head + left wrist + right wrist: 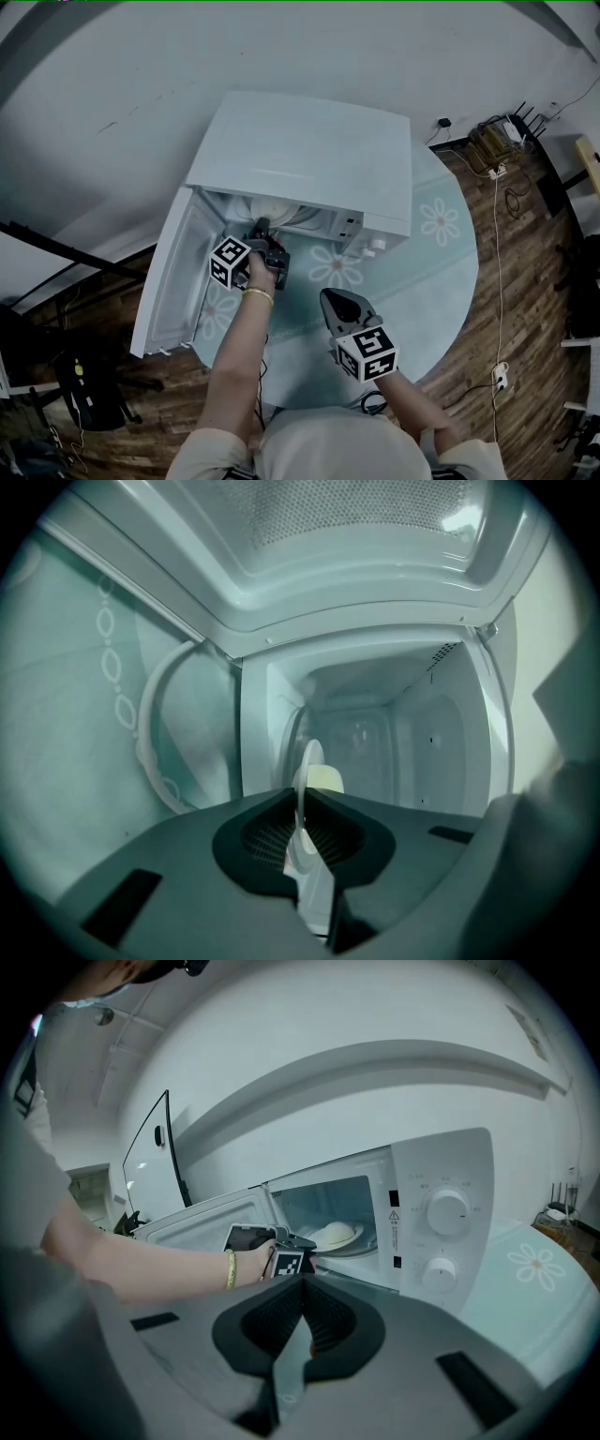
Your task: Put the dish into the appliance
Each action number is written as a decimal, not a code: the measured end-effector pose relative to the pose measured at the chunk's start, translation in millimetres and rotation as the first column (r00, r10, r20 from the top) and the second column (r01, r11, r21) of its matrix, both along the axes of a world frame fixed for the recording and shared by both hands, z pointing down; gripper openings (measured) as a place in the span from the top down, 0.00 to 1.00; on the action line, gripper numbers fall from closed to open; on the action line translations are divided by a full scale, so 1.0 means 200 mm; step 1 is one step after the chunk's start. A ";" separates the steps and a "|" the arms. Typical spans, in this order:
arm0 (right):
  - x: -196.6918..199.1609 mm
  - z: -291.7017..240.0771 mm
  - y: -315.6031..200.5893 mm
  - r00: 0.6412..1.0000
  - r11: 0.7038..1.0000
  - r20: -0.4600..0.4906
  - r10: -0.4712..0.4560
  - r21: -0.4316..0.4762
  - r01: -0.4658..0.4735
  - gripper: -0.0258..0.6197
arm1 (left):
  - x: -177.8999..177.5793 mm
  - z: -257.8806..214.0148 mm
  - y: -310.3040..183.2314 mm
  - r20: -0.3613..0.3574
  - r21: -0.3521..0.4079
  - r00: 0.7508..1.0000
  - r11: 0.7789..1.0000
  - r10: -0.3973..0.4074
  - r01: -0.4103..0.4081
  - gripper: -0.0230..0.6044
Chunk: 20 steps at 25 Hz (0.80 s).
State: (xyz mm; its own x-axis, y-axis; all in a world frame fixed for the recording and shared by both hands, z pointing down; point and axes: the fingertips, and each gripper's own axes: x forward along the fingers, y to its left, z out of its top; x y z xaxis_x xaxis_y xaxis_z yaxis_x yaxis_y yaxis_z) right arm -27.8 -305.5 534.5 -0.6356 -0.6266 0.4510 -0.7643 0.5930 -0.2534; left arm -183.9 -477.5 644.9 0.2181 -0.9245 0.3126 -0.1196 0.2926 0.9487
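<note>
A white microwave (300, 155) stands on a round table with its door (173, 272) swung open to the left. My left gripper (262, 234) reaches into the cavity. In the left gripper view its jaws (302, 803) are shut on the rim of a white plate (307, 766), seen edge-on, with a pale bun (325, 778) on it. The right gripper view shows that plate (336, 1235) inside the microwave (441, 1213), with the left gripper (281, 1252) at its near rim. My right gripper (337, 305) (302, 1288) hangs back over the table, shut and empty.
The table wears a teal cloth with flower prints (441, 220). Two control knobs (446, 1211) sit on the microwave's right panel. Cables and a power strip (497, 159) lie on the wooden floor at the right. A dark stand (84, 384) is at the lower left.
</note>
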 end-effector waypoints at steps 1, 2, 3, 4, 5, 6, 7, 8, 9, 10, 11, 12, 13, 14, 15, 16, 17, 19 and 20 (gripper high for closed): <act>0.00 0.00 0.00 1.000 1.000 0.001 -0.001 0.001 0.001 0.95 | 0.00 0.00 0.00 -0.004 0.003 1.000 1.000 0.000 0.000 0.90; 0.00 0.00 0.00 1.000 1.000 0.002 -0.001 0.002 0.001 0.95 | 0.01 0.00 0.00 -0.007 0.010 1.000 1.000 0.000 0.000 0.90; 0.00 0.00 0.00 1.000 1.000 0.002 -0.001 0.003 0.001 0.95 | 0.01 -0.01 0.00 -0.009 0.019 1.000 1.000 -0.001 0.001 0.90; -0.01 0.00 0.01 1.000 1.000 0.003 -0.001 0.004 0.001 0.95 | 0.01 -0.01 0.00 -0.009 0.028 1.000 1.000 -0.002 0.002 0.89; -0.01 -0.01 0.01 1.000 1.000 0.004 -0.001 0.004 0.001 0.95 | 0.01 -0.02 0.01 -0.008 0.033 1.000 0.999 -0.001 0.001 0.85; -0.01 -0.01 0.01 1.000 1.000 0.004 -0.002 0.005 0.002 0.95 | 0.01 -0.02 0.01 -0.009 0.035 1.000 0.999 0.003 -0.003 0.80; -0.01 -0.01 0.02 1.000 1.000 0.004 -0.004 0.007 0.003 0.95 | 0.01 -0.02 0.02 -0.011 0.036 1.000 0.999 0.010 -0.009 0.77; -0.02 -0.02 0.02 1.000 1.000 0.005 -0.005 0.008 0.005 0.95 | 0.02 -0.02 0.03 -0.015 0.037 1.000 0.999 0.016 -0.015 0.77; -0.02 -0.02 0.02 1.000 1.000 0.005 -0.005 0.008 0.005 0.95 | 0.02 -0.03 0.04 -0.017 0.039 1.000 0.999 0.021 -0.021 0.76; -0.02 -0.02 0.03 1.000 1.000 0.006 -0.005 0.009 0.005 0.95 | 0.02 -0.03 0.06 -0.018 0.040 1.000 0.999 0.025 -0.025 0.76; -0.02 -0.03 0.03 1.000 1.000 0.006 -0.005 0.010 0.004 0.95 | 0.03 -0.03 0.07 -0.018 0.041 0.999 0.999 0.029 -0.028 0.76; -0.03 -0.03 0.04 1.000 1.000 0.007 -0.005 0.011 0.005 0.95 | 0.03 -0.03 0.09 -0.020 0.042 0.999 0.999 0.034 -0.033 0.76; -0.03 -0.03 0.04 1.000 1.000 0.007 -0.005 0.013 0.005 0.95 | 0.04 -0.03 0.11 -0.024 0.042 0.999 0.998 0.041 -0.040 0.76; -0.03 -0.04 0.05 1.000 1.000 0.008 -0.006 0.016 0.006 0.95 | 0.05 -0.04 0.12 -0.029 0.043 0.998 0.998 0.049 -0.048 0.76; -0.04 -0.04 0.05 1.000 1.000 0.010 -0.006 0.018 0.006 0.95 | 0.05 -0.05 0.14 -0.033 0.045 0.998 0.997 0.057 -0.056 0.76; -0.04 -0.05 0.06 1.000 1.000 0.011 -0.006 0.020 0.006 0.95 | 0.06 -0.06 0.15 -0.035 0.049 0.997 0.997 0.064 -0.062 0.76; -0.05 -0.05 0.07 1.000 1.000 0.011 -0.006 0.021 0.006 0.95 | 0.06 -0.07 0.17 -0.035 0.054 0.997 0.996 0.070 -0.068 0.76; -0.06 -0.06 0.08 1.000 1.000 0.013 -0.004 0.026 0.004 0.95 | 0.07 -0.10 0.19 -0.030 0.066 0.996 0.995 0.081 -0.079 0.76; -0.06 -0.07 0.09 1.000 1.000 0.013 -0.001 0.028 0.001 0.95 | 0.07 -0.12 0.21 -0.028 0.069 0.996 0.994 0.089 -0.086 0.76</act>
State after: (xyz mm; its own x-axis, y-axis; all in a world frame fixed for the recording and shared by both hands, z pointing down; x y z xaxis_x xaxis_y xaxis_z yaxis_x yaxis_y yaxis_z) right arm -39.6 -287.7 520.7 -0.6422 -0.6381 0.4248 -0.7602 0.6010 -0.2467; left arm -169.7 -435.8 621.0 0.3076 -0.9202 0.2420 -0.1123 0.2175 0.9696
